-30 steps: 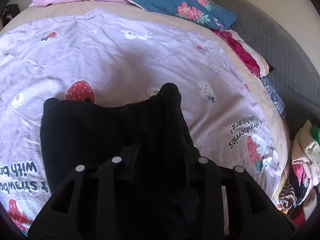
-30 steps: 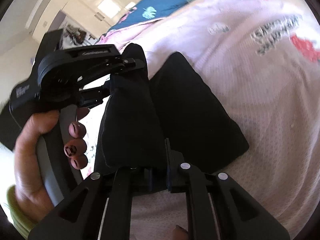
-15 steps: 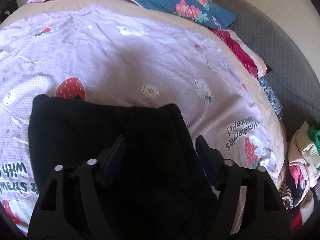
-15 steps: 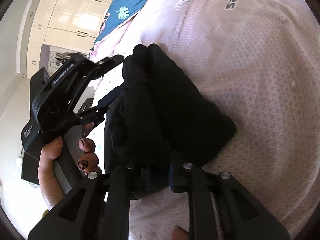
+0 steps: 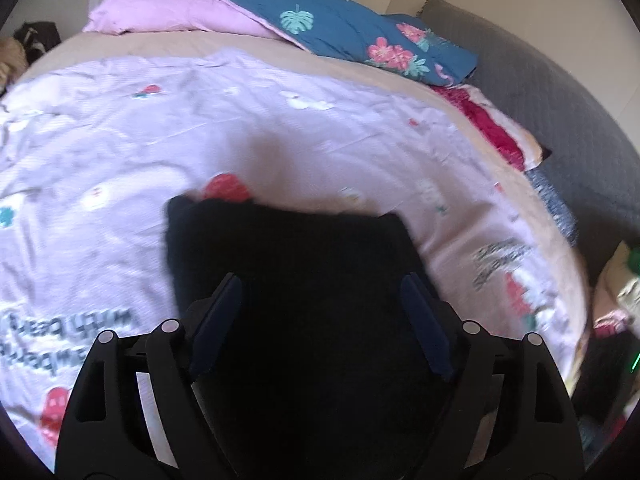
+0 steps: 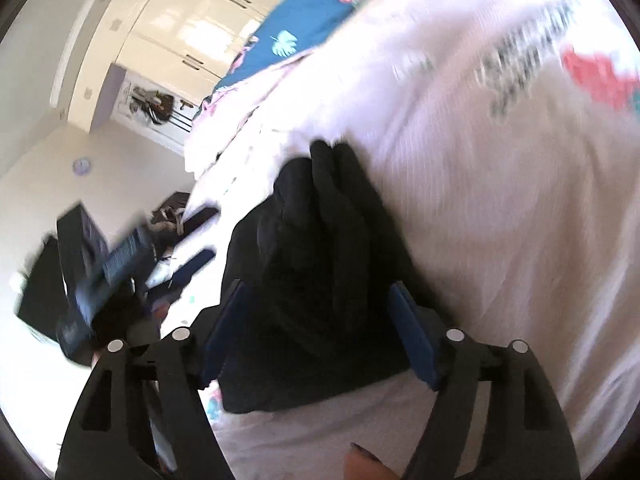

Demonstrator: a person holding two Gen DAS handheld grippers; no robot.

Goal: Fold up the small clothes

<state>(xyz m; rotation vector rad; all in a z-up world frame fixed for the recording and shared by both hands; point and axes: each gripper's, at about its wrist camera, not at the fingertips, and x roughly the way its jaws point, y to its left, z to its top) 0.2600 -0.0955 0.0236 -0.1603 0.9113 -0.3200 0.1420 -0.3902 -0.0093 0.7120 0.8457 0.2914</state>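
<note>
A black garment [image 5: 296, 280] lies folded in a rough rectangle on the pink strawberry-print bedspread [image 5: 280, 128]. My left gripper [image 5: 320, 316] is open, its blue-padded jaws spread wide just above the garment's near part, holding nothing. In the right wrist view the garment [image 6: 320, 240] shows as a bunched black heap. My right gripper [image 6: 320, 320] is open too, jaws on either side of the heap's near edge. The left gripper [image 6: 104, 264] shows blurred at the left of that view, apart from the cloth.
A blue floral duvet [image 5: 352, 28] and a pink pillow [image 5: 172, 12] lie at the bed's far end. A red and white cloth [image 5: 492, 124] and a grey quilted surface [image 5: 560, 120] run along the right. A heap of clothes [image 5: 616, 320] lies at the right edge.
Both grippers let go of the black garment and opened wide. The garment dropped flat onto the bedspread. The left gripper drew back from the cloth.
</note>
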